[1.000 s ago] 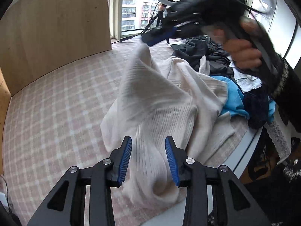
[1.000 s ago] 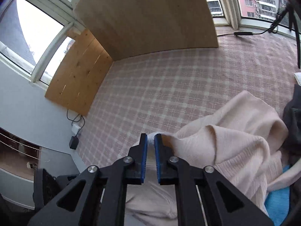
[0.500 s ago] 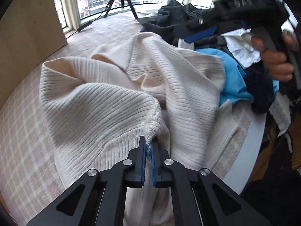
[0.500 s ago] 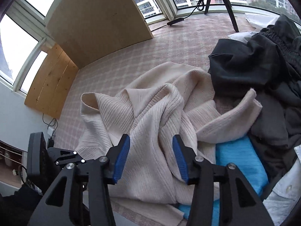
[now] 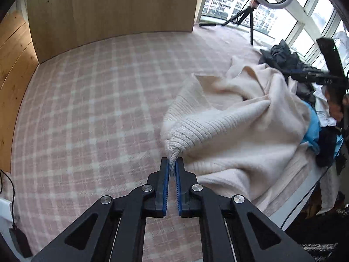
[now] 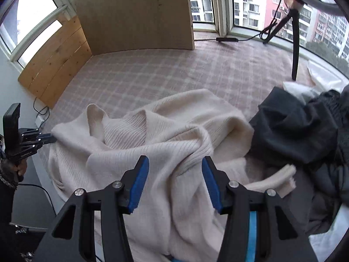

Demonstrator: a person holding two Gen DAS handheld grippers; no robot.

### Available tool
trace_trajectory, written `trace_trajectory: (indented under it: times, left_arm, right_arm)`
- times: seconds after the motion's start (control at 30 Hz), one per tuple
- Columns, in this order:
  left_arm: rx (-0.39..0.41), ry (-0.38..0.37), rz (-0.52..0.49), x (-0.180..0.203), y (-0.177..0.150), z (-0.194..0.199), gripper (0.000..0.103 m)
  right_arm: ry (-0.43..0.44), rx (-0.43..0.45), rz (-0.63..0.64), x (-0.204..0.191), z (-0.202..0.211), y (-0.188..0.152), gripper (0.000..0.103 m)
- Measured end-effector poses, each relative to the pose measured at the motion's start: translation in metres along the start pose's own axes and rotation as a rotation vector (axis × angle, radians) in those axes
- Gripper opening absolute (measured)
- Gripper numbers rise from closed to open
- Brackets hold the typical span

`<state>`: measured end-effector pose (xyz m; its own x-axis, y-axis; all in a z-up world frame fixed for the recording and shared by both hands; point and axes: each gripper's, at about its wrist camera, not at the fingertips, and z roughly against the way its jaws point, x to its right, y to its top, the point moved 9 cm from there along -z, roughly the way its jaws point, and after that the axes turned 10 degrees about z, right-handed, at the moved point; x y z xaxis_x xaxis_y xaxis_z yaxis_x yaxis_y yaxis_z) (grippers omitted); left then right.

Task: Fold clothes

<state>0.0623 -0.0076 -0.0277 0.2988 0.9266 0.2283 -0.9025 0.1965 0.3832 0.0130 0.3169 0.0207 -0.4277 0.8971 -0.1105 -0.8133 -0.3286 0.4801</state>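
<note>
A cream ribbed knit sweater [image 5: 240,126] lies crumpled on the pink plaid bed cover [image 5: 87,109]. My left gripper [image 5: 172,166] is shut on a pinched fold at the sweater's left edge. In the right wrist view the sweater [image 6: 163,144] spreads below my right gripper [image 6: 175,166], which is open and empty just above its middle folds. The left gripper [image 6: 49,139] shows there at the far left, holding the sweater's edge.
A pile of dark clothes [image 6: 305,135] and a blue garment [image 5: 312,131] lie to the right of the sweater. Wooden panels [image 5: 109,11] stand at the back and left. A tripod [image 6: 292,43] stands near the windows. The bed's front edge [image 5: 301,192] is close.
My left gripper, shut on the sweater's edge, has pulled it leftward across the cover. My right gripper has stayed open and shifted over the sweater's middle.
</note>
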Motion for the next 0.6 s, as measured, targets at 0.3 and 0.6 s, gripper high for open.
trace_trajectory:
  times: [0.3,0.6]
  left_arm:
    - [0.056,-0.008,0.035,-0.001,0.026,-0.001,0.027]
    - [0.010,-0.086,-0.065,0.048,0.059,-0.035,0.027]
  right_arm:
    - [0.029,-0.070,0.230,0.006,-0.037,0.028,0.050]
    - [0.047,-0.171,0.508,-0.017,-0.064,0.011,0.050]
